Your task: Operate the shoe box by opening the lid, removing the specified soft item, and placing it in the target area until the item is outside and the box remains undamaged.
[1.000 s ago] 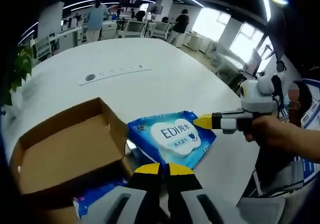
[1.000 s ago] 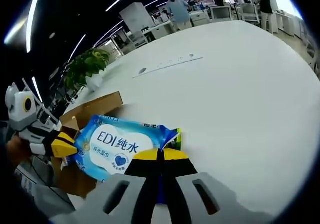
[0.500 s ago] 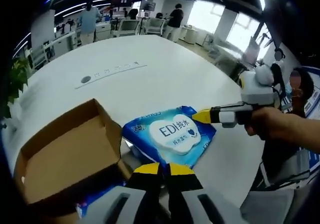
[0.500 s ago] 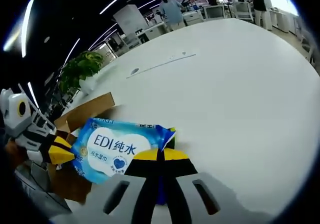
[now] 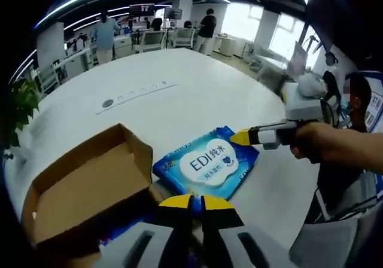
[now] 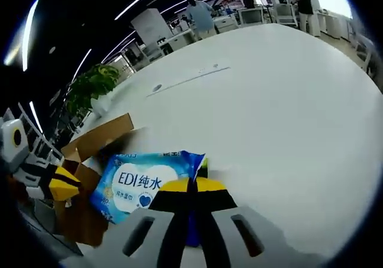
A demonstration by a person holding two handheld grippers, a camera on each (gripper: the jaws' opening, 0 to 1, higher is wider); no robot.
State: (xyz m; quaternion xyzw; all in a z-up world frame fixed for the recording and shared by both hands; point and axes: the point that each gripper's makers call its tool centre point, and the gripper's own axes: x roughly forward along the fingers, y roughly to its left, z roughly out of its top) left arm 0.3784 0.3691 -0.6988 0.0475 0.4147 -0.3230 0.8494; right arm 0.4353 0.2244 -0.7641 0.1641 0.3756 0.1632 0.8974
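Blue soft pack of wet wipes [image 5: 207, 166] with a white label, lying flat on the large white table [image 5: 179, 100] just right of the open brown cardboard shoe box [image 5: 84, 184]. The right gripper [image 6: 191, 187], yellow-tipped with black jaws, is closed on the pack's right corner; in the left gripper view it [image 5: 244, 137] enters from the right, held by a person's hand [image 5: 326, 151]. The left gripper [image 5: 192, 201] hovers at the pack's near edge, its jaws nearly together with nothing visibly between them. A green potted plant [image 6: 90, 88] stands at the table's far left.
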